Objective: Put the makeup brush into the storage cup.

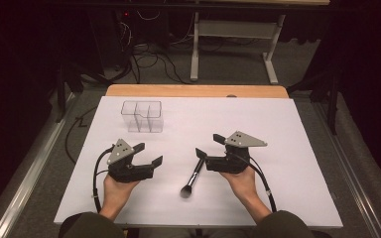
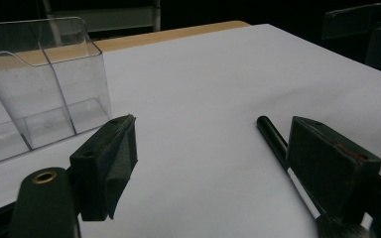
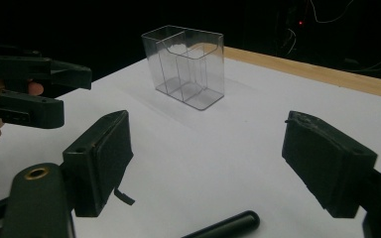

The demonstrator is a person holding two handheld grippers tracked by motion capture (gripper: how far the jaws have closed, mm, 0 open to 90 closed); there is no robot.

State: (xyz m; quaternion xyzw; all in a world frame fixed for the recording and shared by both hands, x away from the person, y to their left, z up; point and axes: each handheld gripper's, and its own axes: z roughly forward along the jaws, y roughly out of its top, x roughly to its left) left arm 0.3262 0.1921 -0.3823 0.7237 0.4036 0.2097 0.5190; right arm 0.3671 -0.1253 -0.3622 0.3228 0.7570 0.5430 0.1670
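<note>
Both grippers gape, holding nothing. The right gripper (image 1: 210,147) should straddle the brush (image 1: 193,176) handle at centre frame before squeezing; left gripper (image 1: 148,154) waits.

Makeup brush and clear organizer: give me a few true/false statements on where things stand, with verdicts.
1. The makeup brush lies flat on the white sheet, between the two grippers. True.
2. The left gripper is shut on the brush. False: its jaws stand open with nothing between them.
3. The clear organizer stands upright with nothing in its compartments. True.
4. The right gripper has lifted the brush off the table. False: its jaws are open and the brush lies on the sheet, its handle end near the lower jaw.
5. The organizer lies tipped on its side by the right gripper. False: it stands upright, far side of the left gripper.
</note>
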